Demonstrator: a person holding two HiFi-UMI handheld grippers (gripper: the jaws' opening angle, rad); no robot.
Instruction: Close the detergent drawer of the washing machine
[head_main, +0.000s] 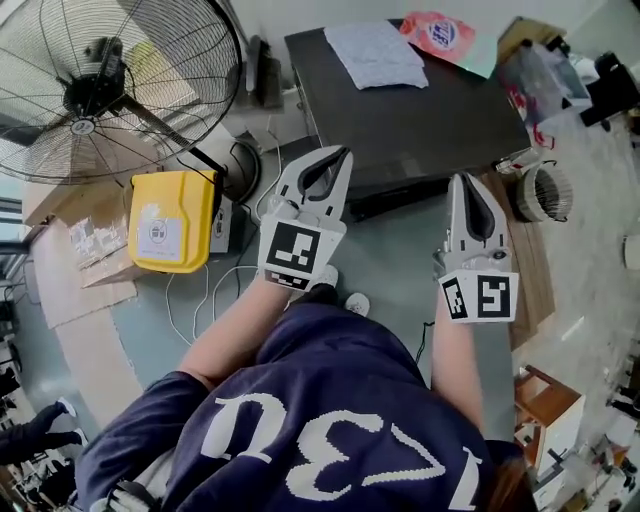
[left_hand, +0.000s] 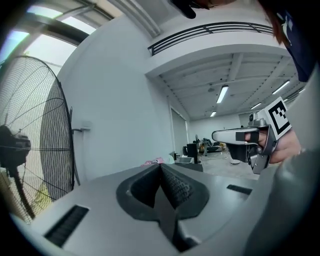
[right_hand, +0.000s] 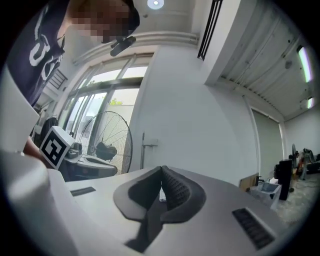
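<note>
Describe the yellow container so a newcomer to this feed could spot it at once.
Start at the big round fan at the head view's upper left. Just below its cage sits the yellow container, the only bright yellow thing among brown cardboard.

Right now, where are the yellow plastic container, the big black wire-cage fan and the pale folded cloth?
yellow plastic container (head_main: 170, 220), head view, middle of its face.
big black wire-cage fan (head_main: 97, 75), head view, its motor housing.
pale folded cloth (head_main: 378, 55), head view, its middle.
</note>
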